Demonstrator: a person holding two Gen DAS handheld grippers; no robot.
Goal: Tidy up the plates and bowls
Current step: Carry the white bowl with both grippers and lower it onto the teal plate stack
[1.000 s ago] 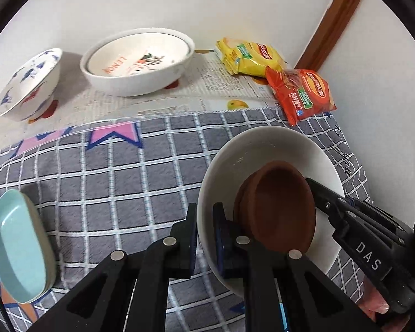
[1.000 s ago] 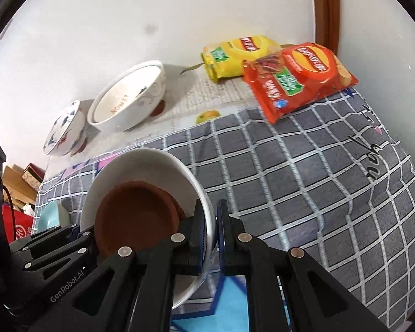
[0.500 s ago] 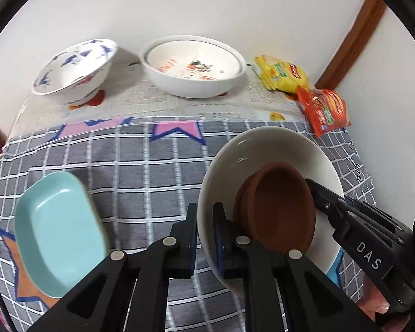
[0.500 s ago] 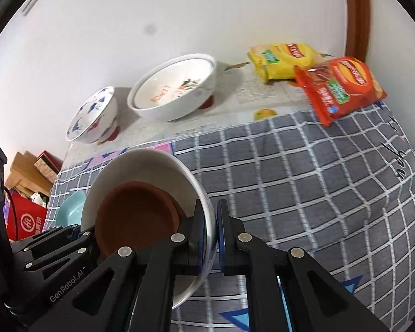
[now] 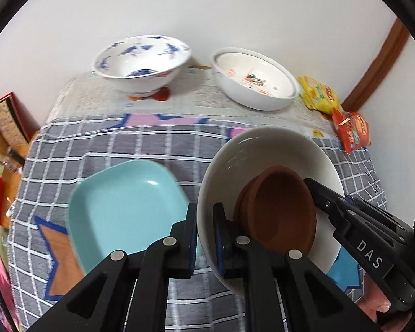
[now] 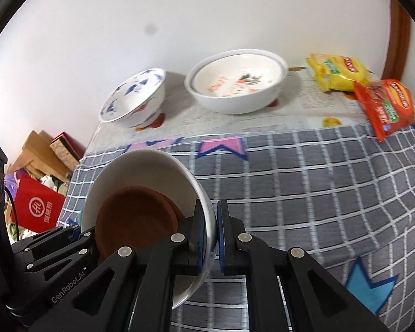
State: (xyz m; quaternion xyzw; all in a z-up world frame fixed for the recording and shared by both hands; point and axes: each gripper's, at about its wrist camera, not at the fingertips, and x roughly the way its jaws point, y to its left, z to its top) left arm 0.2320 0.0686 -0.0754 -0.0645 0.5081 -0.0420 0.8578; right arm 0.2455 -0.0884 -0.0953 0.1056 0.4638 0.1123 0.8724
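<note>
Both grippers hold one white bowl [image 5: 265, 152] above the checked cloth, with a brown dish [image 5: 279, 210] inside it. My left gripper [image 5: 204, 229] is shut on the bowl's left rim. My right gripper [image 6: 210, 229] is shut on the opposite rim of the white bowl [image 6: 141, 166], where the brown dish [image 6: 135, 218] also shows. A light-blue dish [image 5: 124, 207] lies on the cloth just left of the held bowl. A blue-patterned bowl [image 5: 141, 63] and a white bowl with orange print [image 5: 254, 80] stand at the back.
The table is covered by a grey checked cloth [image 5: 124, 144] with newspaper at the back. Yellow [image 5: 318, 96] and red [image 5: 351, 130] snack bags lie at the back right by the wall. Boxes and a red bag [image 6: 38, 210] sit beyond the left edge.
Both grippers carried the white bowl with the brown dish leftward; the light-blue dish now lies right beside it, and the back bowls have shifted right in view.
</note>
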